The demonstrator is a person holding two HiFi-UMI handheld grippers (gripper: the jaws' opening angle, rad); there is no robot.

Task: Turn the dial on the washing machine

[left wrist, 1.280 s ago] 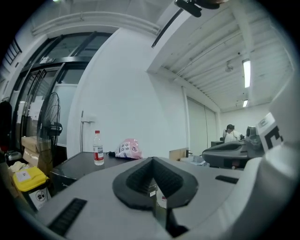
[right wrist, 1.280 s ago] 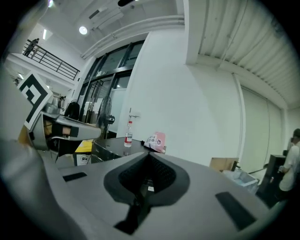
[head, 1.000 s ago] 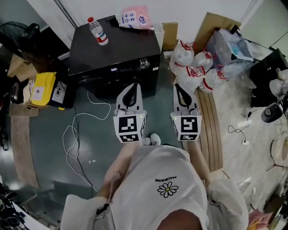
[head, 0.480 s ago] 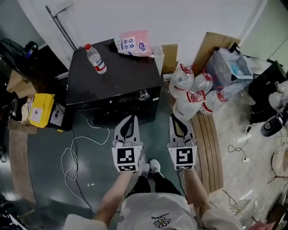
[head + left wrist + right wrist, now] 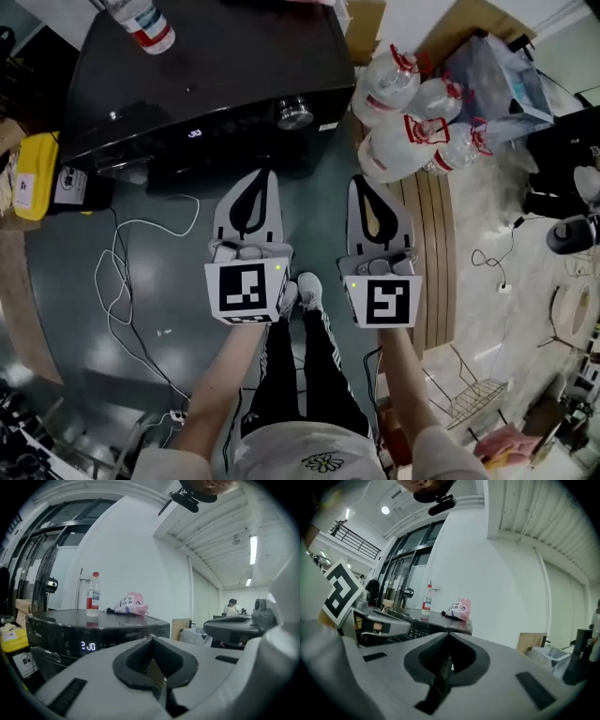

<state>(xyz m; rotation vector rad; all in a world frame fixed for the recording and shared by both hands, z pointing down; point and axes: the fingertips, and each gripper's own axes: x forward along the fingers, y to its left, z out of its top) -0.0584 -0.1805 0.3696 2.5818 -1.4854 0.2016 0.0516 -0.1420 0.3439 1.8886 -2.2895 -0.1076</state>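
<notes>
both claws are empty, each with its jaws pressed together at the tip. the left claw and the right claw are held side by side above the floor, pointing at the front of the black washing machine but short of it. the silver dial sits on the machine's front edge near its right corner (to the right of the lit display), untouched. a water bottle stands on the machine's top.
</notes>
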